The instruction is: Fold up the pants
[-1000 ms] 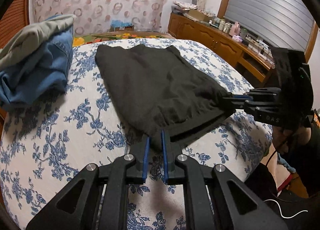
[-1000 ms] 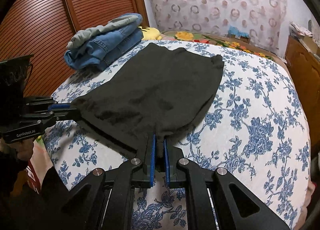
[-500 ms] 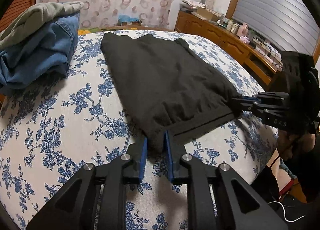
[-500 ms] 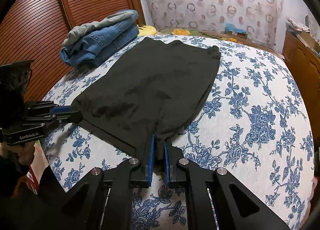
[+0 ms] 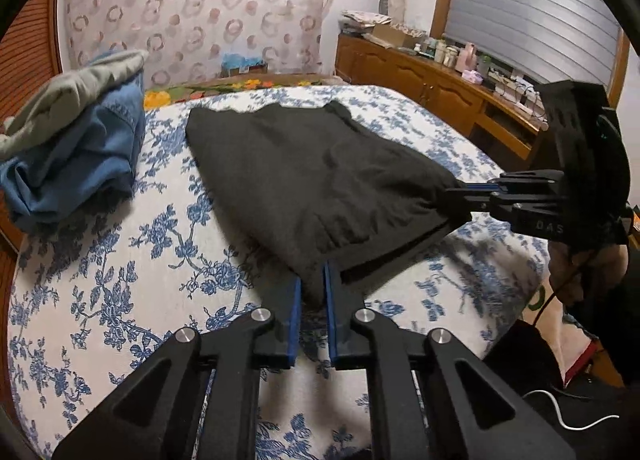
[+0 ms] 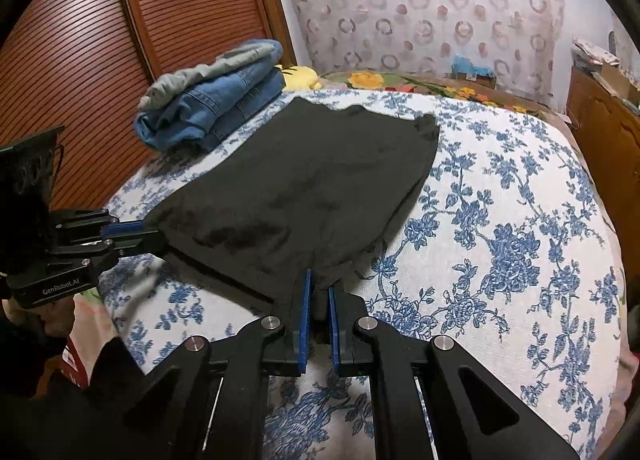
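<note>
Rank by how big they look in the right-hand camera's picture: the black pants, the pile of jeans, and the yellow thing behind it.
1. black pants
2. pile of jeans, though it lies farther off, so it may really be bigger than it looks
3. yellow thing, mostly hidden

both hand-held grippers, left (image 5: 312,284) and right (image 5: 460,195), pinch the black pants (image 5: 320,171) hem.

A lived-in home bedroom is showing here: a bed (image 6: 520,219) is lying under a blue-flowered white cover, folded jeans (image 6: 216,111) are sitting near its far left corner, a ring-patterned curtain (image 5: 200,15) is hanging behind, and a wooden sideboard (image 5: 424,87) crowded with bottles is standing beneath a shuttered window (image 5: 532,7), beside louvred wardrobe doors (image 6: 120,19).
</note>
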